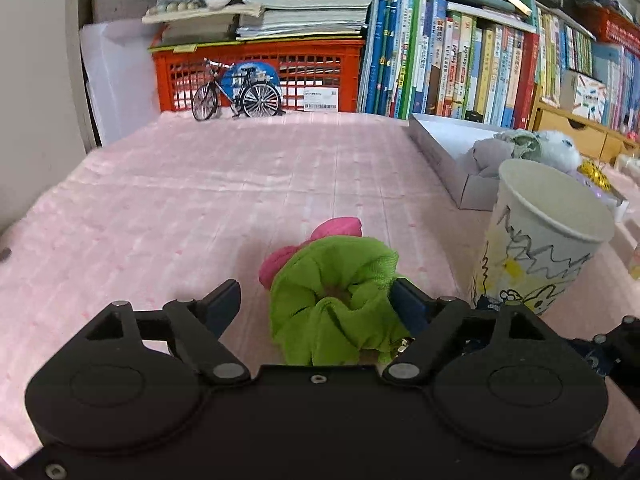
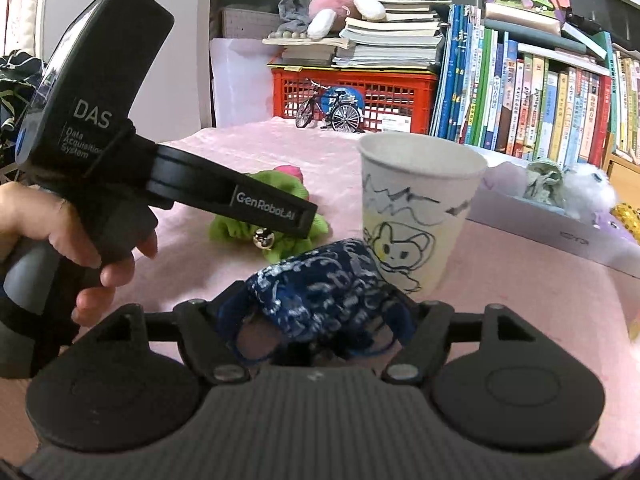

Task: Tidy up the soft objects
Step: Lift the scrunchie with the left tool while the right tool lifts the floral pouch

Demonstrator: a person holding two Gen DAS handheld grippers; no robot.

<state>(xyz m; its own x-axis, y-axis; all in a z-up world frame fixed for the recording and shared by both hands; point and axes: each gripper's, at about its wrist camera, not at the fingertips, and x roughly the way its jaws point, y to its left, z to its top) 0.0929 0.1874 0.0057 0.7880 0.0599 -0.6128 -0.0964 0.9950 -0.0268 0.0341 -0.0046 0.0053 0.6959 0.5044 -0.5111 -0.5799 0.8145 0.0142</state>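
Both grippers angled down; left jaws wide around green scrunchie point(image 1: 334, 300), right around blue scrunchie point(image 2: 320, 288).

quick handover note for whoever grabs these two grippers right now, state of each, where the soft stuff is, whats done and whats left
Left gripper: open, green scrunchie between its fingers, lying on the pink tablecloth atop a pink scrunchie.
Right gripper: open, blue patterned scrunchie between its fingers, just in front of the paper cup.
Done: some plush toys already sit in the grey box.
Left: all three scrunchies remain on the cloth, not yet put away.
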